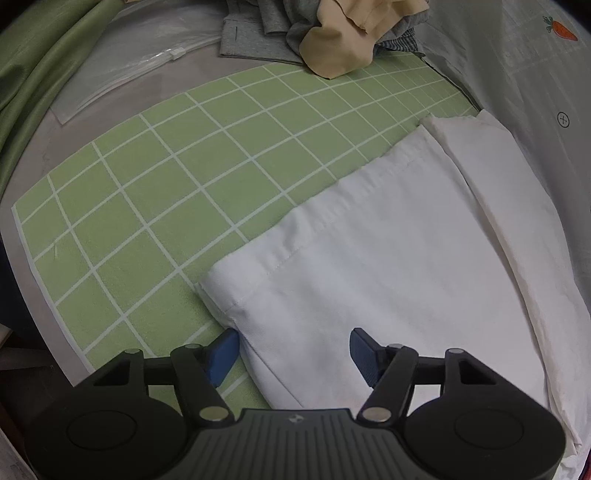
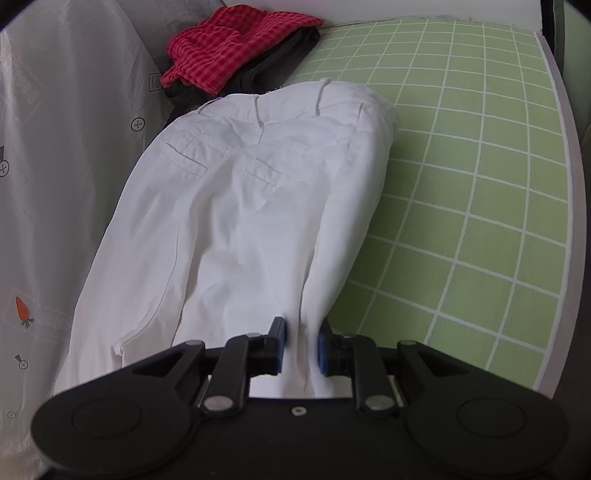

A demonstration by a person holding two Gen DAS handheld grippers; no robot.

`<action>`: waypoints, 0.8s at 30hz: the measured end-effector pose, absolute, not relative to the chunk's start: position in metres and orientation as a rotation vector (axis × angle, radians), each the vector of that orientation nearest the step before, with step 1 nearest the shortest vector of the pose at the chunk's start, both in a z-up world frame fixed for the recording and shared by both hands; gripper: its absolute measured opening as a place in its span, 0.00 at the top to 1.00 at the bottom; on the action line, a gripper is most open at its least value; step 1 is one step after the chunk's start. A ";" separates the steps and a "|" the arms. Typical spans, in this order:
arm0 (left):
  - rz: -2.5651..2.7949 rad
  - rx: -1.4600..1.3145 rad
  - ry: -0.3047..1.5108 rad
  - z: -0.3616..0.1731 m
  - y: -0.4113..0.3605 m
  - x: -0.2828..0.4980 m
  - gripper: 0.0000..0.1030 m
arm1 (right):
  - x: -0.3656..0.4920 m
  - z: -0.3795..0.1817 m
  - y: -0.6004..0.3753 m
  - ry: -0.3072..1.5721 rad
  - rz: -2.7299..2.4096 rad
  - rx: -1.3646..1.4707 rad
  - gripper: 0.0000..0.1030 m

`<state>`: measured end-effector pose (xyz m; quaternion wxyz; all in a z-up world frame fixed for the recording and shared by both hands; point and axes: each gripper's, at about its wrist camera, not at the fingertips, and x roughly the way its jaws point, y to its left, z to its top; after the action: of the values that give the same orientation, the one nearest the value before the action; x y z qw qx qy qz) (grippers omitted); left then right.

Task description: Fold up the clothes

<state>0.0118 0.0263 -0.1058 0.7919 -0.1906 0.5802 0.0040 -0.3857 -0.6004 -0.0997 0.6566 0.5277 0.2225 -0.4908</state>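
Note:
White trousers lie on the green grid mat, legs laid one on the other. My left gripper is open, its blue pads on either side of the hem end of the legs, low over the cloth. In the right wrist view the trousers show their waistband and back pockets at the far end. My right gripper is shut on a raised fold of the white trousers near the side seam, lifting it slightly off the mat.
A pile of grey and tan clothes lies at the mat's far edge, beside a clear plastic bag. A red checked garment on dark clothes sits beyond the waistband. A white printed sheet borders the trousers. A green curtain hangs at left.

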 end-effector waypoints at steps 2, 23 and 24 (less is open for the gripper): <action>0.021 -0.429 1.242 -0.106 0.028 0.010 0.36 | -0.386 -0.102 -0.601 0.513 -1.107 1.195 0.74; 0.114 -0.521 1.187 -0.107 0.045 0.007 0.92 | -0.371 -0.119 -0.611 0.669 -1.058 1.132 0.61; 0.122 -0.577 1.179 -0.108 0.051 0.005 0.93 | -0.375 -0.119 -0.612 0.638 -1.046 1.162 0.64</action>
<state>0.0054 0.0506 -0.1076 0.7905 -0.2680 0.5478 0.0566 -0.3748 -0.6119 -0.1192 0.6644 0.5143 0.2825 -0.4629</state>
